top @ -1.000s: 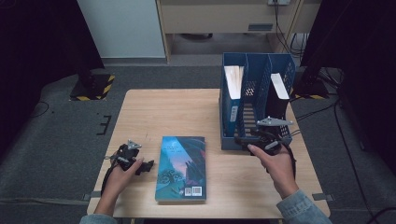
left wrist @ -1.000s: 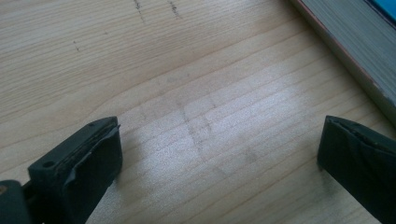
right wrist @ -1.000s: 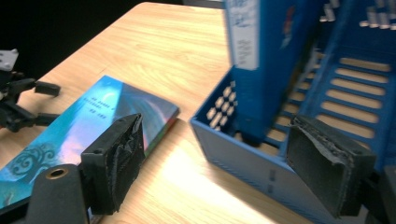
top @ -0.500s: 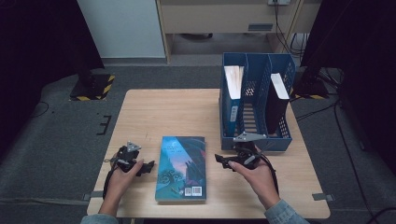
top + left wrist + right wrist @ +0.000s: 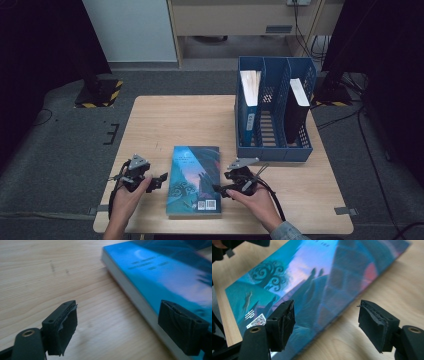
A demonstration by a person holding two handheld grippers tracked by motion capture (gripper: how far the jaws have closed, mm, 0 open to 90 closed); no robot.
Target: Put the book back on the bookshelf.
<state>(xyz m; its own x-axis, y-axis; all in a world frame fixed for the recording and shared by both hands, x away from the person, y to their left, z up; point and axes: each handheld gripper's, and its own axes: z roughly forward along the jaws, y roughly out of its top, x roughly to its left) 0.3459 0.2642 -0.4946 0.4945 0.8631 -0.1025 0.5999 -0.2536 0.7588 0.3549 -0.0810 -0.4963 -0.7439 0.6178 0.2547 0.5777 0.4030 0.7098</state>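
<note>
So we had the blue paperback lying flat, cover up, near the front edge of the wooden table, right between our two hands. Our left gripper sat just beside the book's left edge, low over the wood. In the left gripper view its jaws were apart and had just been closing a bit, one pad over bare table and the other over the book's edge, so the page edge lay between them, with neither pad pressing on it as far as we could see.

Our right gripper was at the book's right edge, near the bottom corner. Its jaws had just been closing too, but they were open: in the right gripper view one pad hung over the cover and the other over the table, straddling the edge without gripping it.

Further back on the right stood the blue file rack, with one book upright in its left slot and a dark one leaning in the right slot.
</note>
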